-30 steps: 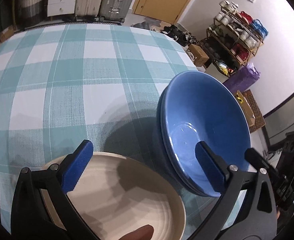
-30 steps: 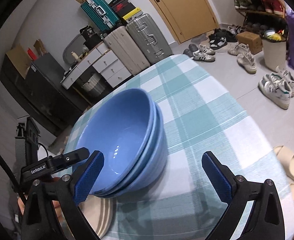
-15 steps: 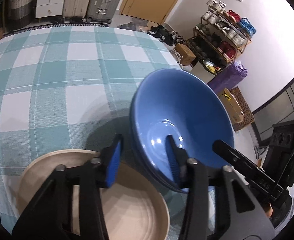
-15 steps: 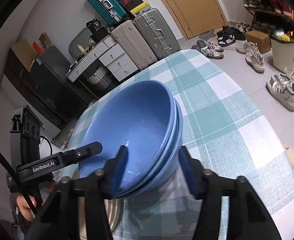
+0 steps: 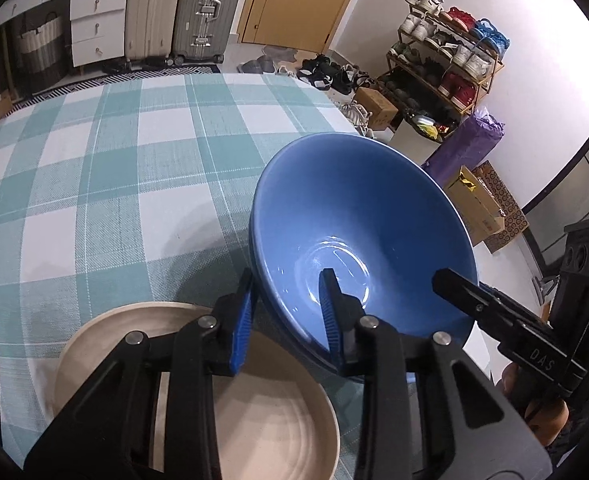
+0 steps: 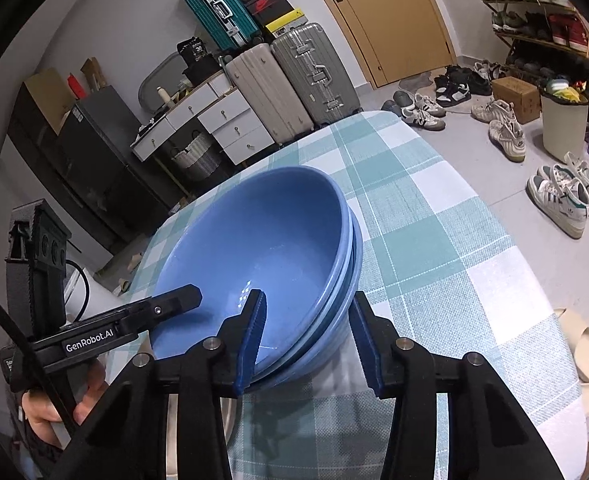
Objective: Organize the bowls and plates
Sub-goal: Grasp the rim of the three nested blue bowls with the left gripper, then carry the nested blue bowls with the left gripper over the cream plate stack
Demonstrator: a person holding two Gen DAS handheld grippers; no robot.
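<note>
Clamping opposite rims of the stacked blue bowls (image 5: 358, 232), both hand-held grippers (image 5: 288, 312) (image 6: 308, 336) sit near the tablecloth (image 5: 114, 168) edge.

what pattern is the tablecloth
The tablecloth is a teal-and-white check, a large plaid; the left wrist view shows it best.

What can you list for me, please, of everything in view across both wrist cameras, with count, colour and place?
Bowls: three nested by the rims in the right view, blue, on the table, gripped on both sides.
Plate: stack, count unclear, cream, beside the bowls.
Tablecloth: one, teal and white check.
Suitcases: three, teal, beige and grey, against the wall.
Drawer unit: one, white, beside the suitcases.
Door: one, tan.
Shoe rack: one, wooden, full of shoes.
Left gripper: blue pads astride the bowl wall.
Right gripper: likewise, opposite side.
</note>
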